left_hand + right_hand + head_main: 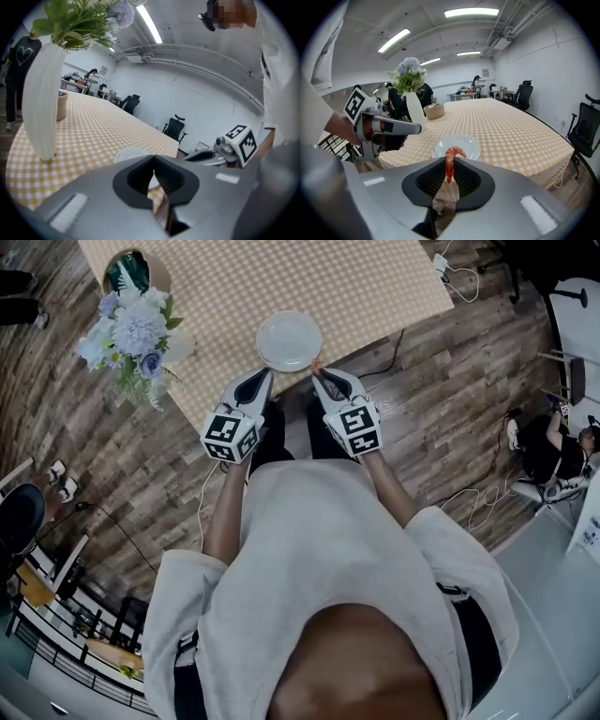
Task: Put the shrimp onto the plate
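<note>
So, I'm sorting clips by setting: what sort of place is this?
Probably an open office or lab, not a home: swivel office chairs, ceiling strip lights with bare pipes, and desks at the far wall behind the checked table.

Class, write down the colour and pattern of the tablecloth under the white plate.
The tablecloth is a yellow-and-white check, clearest in the right gripper view.

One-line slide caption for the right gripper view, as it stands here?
Right gripper clamps an orange shrimp, the white plate just ahead on the yellow-checked table.
</note>
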Motion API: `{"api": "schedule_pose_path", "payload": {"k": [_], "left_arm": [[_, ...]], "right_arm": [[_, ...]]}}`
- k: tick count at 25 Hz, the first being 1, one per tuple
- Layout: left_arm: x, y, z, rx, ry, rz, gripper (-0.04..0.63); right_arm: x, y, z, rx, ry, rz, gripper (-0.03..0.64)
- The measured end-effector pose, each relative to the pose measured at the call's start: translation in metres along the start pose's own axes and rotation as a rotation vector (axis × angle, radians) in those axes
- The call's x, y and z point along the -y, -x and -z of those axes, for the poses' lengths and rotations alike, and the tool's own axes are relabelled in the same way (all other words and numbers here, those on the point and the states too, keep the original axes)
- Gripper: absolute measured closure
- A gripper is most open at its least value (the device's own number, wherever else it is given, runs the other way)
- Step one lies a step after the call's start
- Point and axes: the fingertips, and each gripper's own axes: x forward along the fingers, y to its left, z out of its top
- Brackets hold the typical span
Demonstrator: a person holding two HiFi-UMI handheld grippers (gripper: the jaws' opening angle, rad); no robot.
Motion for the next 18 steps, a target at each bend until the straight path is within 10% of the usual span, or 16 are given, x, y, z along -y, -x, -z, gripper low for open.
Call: {"api": "schedule_pose_path", "payload": {"k": [18], "left_arm": [[-0.009,0.017,0.012,0.030,0.068,-0.037,0.586]], "right_arm": [[-0.006,-0.044,0.005,-0.100,0.099,-0.056,0.565]]}}
